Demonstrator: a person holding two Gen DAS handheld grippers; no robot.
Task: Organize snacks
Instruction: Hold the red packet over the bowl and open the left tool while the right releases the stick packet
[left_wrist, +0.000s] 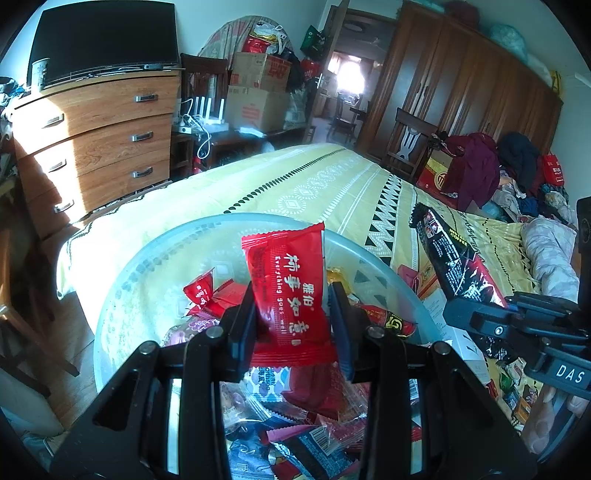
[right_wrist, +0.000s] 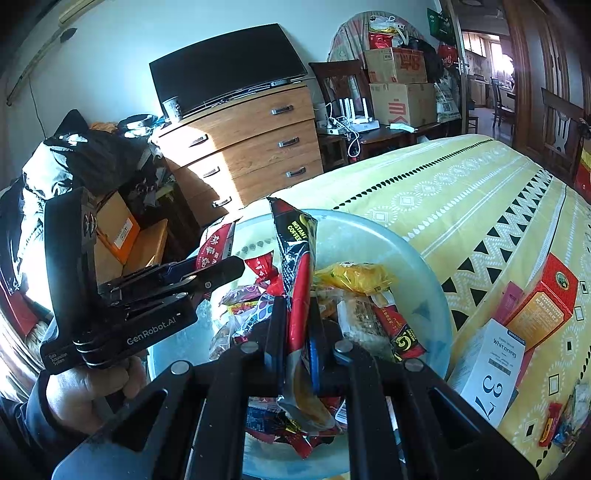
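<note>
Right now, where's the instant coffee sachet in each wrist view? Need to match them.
Left wrist: instant coffee sachet at right, tilted above the bed, clamped in the right gripper.
Right wrist: instant coffee sachet centre frame, upright between this gripper's jaws, over the snacks.
Shared landmark: the translucent bowl of snacks beneath both grippers.

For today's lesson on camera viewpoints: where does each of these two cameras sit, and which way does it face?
Left wrist: on the left hand-held gripper, looking along its fingers, shut on a red snack packet over the clear bowl; the right hand-held gripper shows at right.
Right wrist: on the right hand-held gripper, shut on an instant coffee sachet; the left gripper and a hand show at left.
Shared: bowl, yellow bedspread, wooden dresser.
</note>
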